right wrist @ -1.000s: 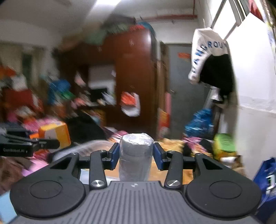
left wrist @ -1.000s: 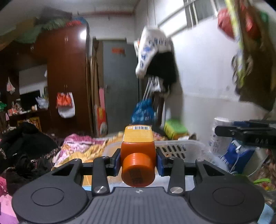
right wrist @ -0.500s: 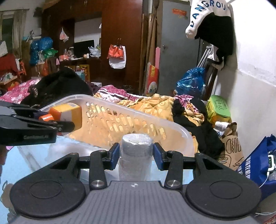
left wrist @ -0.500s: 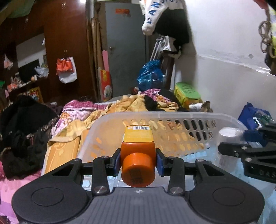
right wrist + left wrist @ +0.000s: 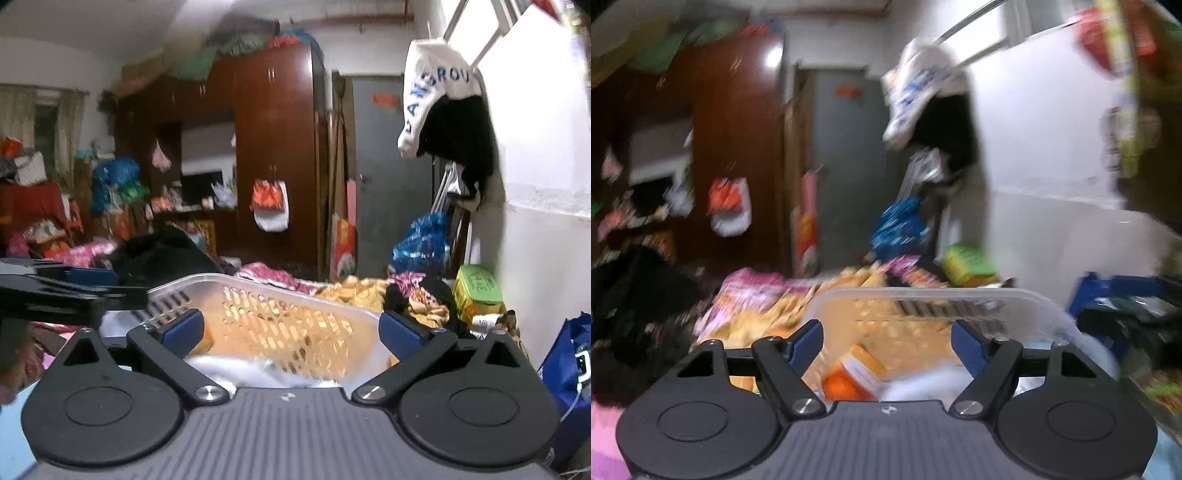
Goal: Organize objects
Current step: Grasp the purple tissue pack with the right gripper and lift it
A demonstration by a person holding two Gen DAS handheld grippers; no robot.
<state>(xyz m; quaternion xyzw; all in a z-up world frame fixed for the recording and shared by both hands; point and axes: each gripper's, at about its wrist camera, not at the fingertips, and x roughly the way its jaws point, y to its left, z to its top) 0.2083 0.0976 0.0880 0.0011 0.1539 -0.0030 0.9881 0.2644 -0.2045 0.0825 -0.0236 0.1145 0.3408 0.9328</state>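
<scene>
Both tools now stand apart and empty above the basket (image 5: 1027, 299). The left tool (image 5: 886, 341) has let go of the orange bottle (image 5: 855, 376), which lies tilted inside, and the right tool (image 5: 291, 328) has dropped its grey roll, likely the pale blur (image 5: 240, 365) below. Both items seem stowed, so each tool is free for another pick.

Cluttered bedroom (wardrobe (image 5: 273, 155), hanging clothes (image 5: 448, 110))

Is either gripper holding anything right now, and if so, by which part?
Nothing is held. The left gripper and right gripper are both open; the orange bottle lies loose in the basket.
</scene>
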